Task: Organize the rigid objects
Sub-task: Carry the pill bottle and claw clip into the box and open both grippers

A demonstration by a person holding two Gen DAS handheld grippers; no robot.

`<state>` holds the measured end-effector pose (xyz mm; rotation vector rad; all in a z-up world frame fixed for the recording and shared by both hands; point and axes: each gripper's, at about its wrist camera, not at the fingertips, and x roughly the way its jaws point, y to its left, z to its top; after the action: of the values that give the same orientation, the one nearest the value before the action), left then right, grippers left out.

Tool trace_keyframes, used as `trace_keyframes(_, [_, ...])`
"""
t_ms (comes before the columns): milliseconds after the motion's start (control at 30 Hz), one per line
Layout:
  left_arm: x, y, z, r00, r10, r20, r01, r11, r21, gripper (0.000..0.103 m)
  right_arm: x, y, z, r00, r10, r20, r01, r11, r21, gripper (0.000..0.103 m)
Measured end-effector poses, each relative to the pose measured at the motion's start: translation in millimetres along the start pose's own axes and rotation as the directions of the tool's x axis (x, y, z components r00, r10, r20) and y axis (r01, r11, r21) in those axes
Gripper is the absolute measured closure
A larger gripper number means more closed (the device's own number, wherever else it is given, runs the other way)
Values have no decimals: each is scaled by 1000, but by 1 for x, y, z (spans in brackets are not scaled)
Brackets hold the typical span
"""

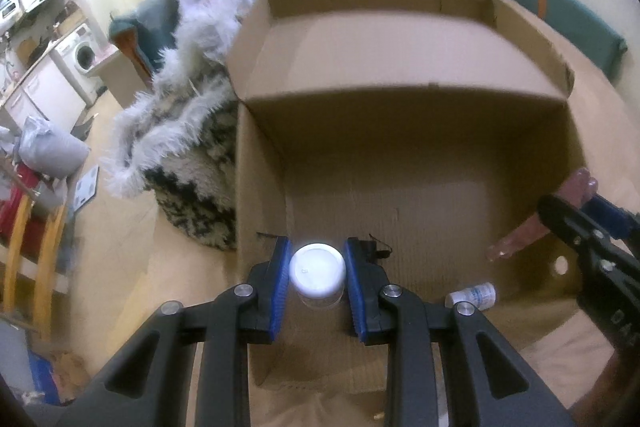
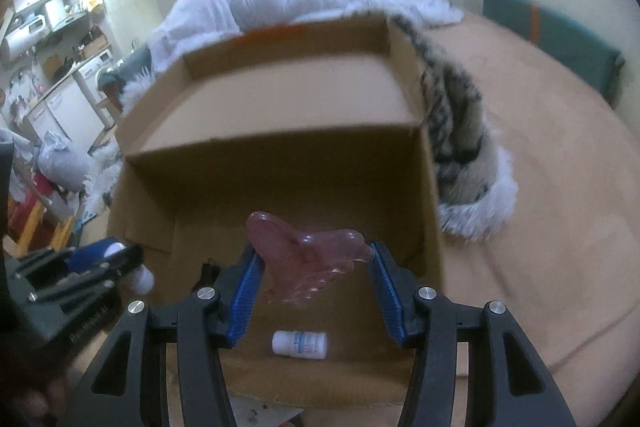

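Note:
An open cardboard box [image 1: 400,131] lies on the bed, also in the right wrist view [image 2: 280,163]. My left gripper [image 1: 317,271] is shut on a clear jar with a white lid [image 1: 317,269], held over the box's left side; it also shows in the right wrist view [image 2: 116,259]. My right gripper [image 2: 316,279] is shut on a pink translucent plastic piece [image 2: 304,251] above the box; that piece shows at the right of the left wrist view [image 1: 520,239]. A small white bottle with a blue label [image 2: 299,343] lies on its side on the box floor, also seen from the left [image 1: 472,297].
A fluffy white and black blanket [image 1: 188,131] is piled beside and behind the box. A teal cushion [image 2: 552,35] rests against the wall at the right. A kitchen with a washing machine [image 1: 82,57] lies far left. A small black item [image 1: 374,247] sits on the box floor.

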<state>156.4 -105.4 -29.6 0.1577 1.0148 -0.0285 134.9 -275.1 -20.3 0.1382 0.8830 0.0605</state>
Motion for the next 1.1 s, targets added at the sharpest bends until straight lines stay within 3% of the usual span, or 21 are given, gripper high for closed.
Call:
trace_keyframes(233, [30,-8,-4,999,4,-48,-4,1000,12,79,32,12,-12,994,-12,-110,7,999,-49,47])
trace_keyframes(467, [50,-12,-6,997,18,-77,-16,1000,25,79,58,5,-16,978,-18,-208,17,1000,-9,47])
trace_keyframes(733, [50,-21,-9,997,55,-58,-52,997,51,79,63,-3,-16,974,-12,-226,19,999,29,47])
trace_keyframes(967, [51,-27,-12,996,37,-81,-31,997,69,78,66,-3,-13,973,16,-229,-5,999,52,44])
trace_keyframes(1000, [52,-27,-11,995,28,-91,-22,998,63,75,66,-4,-13,973,26,-231,-13,998,57,38])
trace_keyframes(1067, [50,-28,-11,995,12,-103,-6,998,56,58,64,-7,-12,973,49,-227,-32,996,78,29])
trace_keyframes(1100, [49,-28,-11,995,12,-101,-6,998,56,43,62,-8,-11,974,62,-220,-43,995,89,28])
